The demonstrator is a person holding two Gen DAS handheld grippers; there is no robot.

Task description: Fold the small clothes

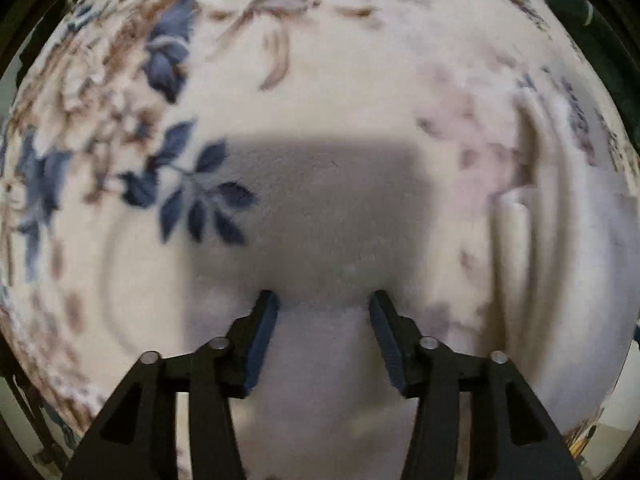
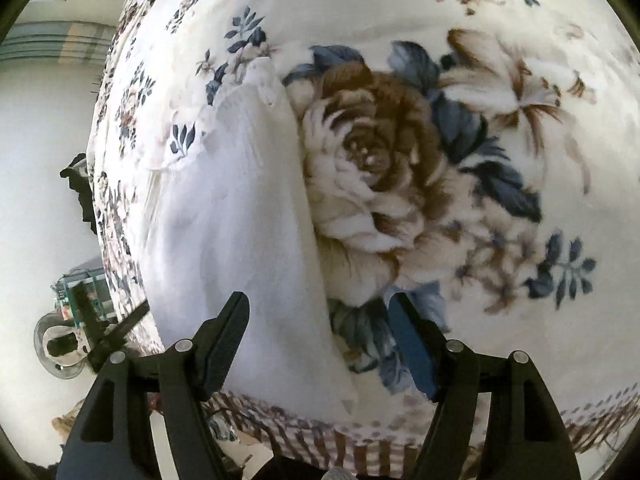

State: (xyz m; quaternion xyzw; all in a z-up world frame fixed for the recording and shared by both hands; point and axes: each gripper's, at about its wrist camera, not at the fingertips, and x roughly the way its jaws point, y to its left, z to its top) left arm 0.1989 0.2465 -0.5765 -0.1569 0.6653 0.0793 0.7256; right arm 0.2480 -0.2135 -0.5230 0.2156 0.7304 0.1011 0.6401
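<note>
- White garment (image 2: 240, 216) lies as a long folded strip on the floral blanket (image 2: 520, 320), ~9 o'clock of the big brown rose (image 2: 372, 152); prob. 1+ folds left.
- Left gripper (image 1: 324, 300) & right gripper (image 2: 318, 304): jaws spread, nothing pinched.
- Garment thin, soft, creased; blanket plush, fuzzy.

We see a cream blanket (image 2: 460, 152) printed with brown roses and blue leaves, covering nearly the whole surface. At nine o'clock in the right wrist view stands a pale wall (image 2: 44, 128), with a striped band (image 2: 52, 42) at ten o'clock.
</note>
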